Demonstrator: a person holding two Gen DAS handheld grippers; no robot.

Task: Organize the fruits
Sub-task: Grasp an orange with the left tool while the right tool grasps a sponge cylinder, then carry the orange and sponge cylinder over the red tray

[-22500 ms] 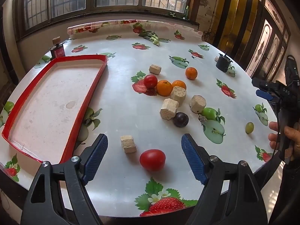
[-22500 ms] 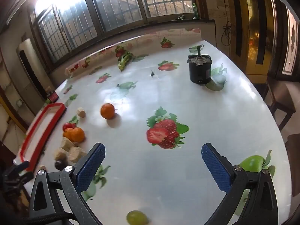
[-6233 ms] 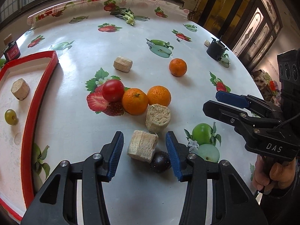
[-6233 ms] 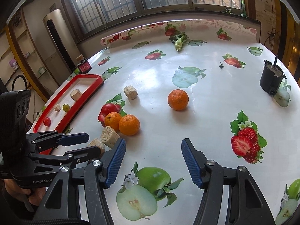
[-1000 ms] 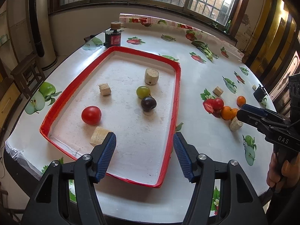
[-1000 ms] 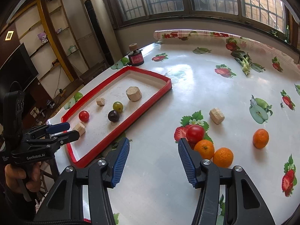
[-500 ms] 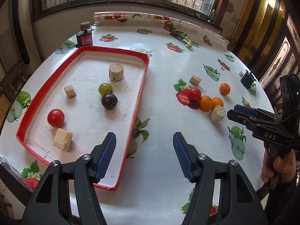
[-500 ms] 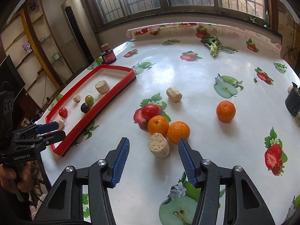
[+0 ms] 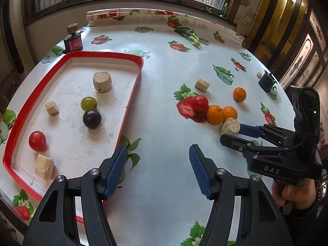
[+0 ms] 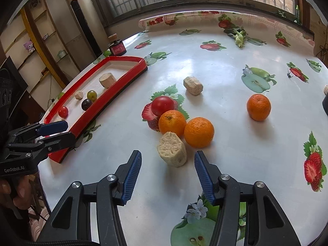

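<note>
In the red-rimmed tray [image 9: 131, 94] lie a green grape [image 9: 88, 103], a dark plum [image 9: 92, 119] just beside it and a red tomato [image 9: 37, 140] nearer the front corner. Out on the bench [image 9: 164, 65], a second tomato [image 10: 162, 106] touches an orange [image 10: 172, 122], which touches another orange [image 10: 198, 132]. A third orange [image 10: 258, 107] sits well apart to the right.

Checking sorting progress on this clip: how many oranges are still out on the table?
3. Two oranges touch each other beside the red tomato: the left orange and the right orange. The lone orange sits apart, farther right. None lie in the red tray.
</note>
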